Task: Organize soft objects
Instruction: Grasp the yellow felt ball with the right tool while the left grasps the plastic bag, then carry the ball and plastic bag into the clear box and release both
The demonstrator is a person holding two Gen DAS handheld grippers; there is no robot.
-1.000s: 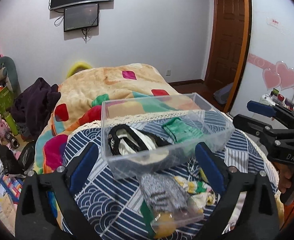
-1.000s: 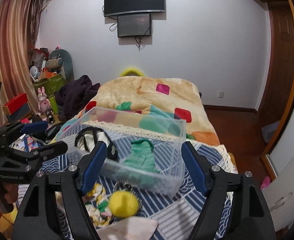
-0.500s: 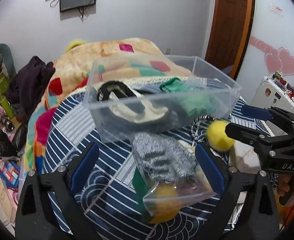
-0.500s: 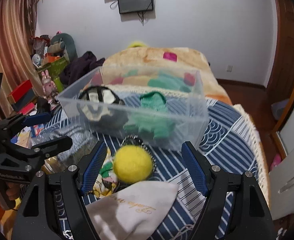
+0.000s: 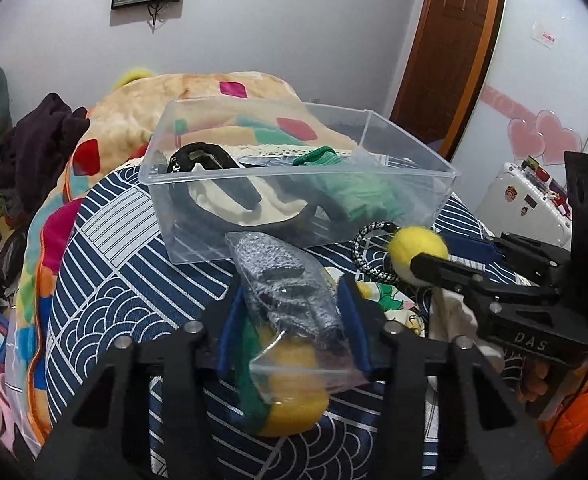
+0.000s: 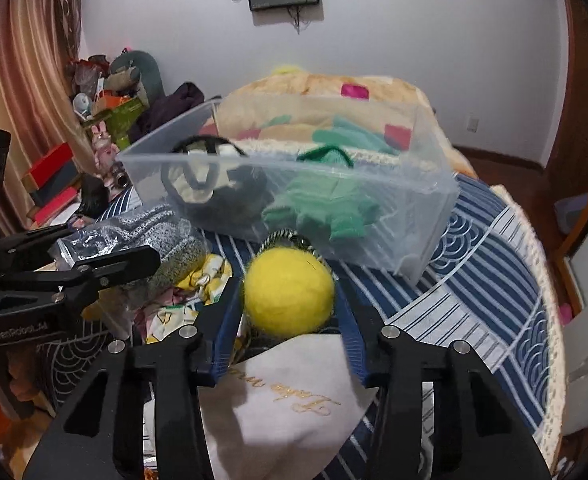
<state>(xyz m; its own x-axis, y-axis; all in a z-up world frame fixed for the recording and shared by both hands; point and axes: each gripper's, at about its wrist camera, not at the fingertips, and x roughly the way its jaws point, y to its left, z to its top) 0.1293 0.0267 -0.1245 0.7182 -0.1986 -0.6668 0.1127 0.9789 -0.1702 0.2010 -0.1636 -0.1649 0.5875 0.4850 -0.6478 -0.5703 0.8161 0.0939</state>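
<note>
A clear plastic box [image 5: 294, 184] stands on the blue patterned cloth and holds a black-and-cream item [image 5: 230, 196] and a green knit piece [image 5: 357, 192]. My left gripper [image 5: 292, 320] is shut on a clear bag of grey knit socks [image 5: 290, 292]. My right gripper [image 6: 290, 300] is shut on a yellow felt ball [image 6: 290, 290]; the ball also shows in the left wrist view [image 5: 415, 250]. A beige pouch with gold lettering [image 6: 286, 404] lies under the right gripper. The box also shows in the right wrist view [image 6: 413, 216].
A floral cloth [image 6: 198, 280] and a black-and-white cord [image 5: 367, 250] lie between the grippers. A colourful quilt [image 5: 214, 96] covers the bed behind the box. Clutter stands at the left [image 6: 106, 104]. A wooden door [image 5: 453, 48] is at the back right.
Both grippers have moved down and forward toward the cloth. The left jaws have closed on the bag of socks, the right jaws on the yellow ball.
</note>
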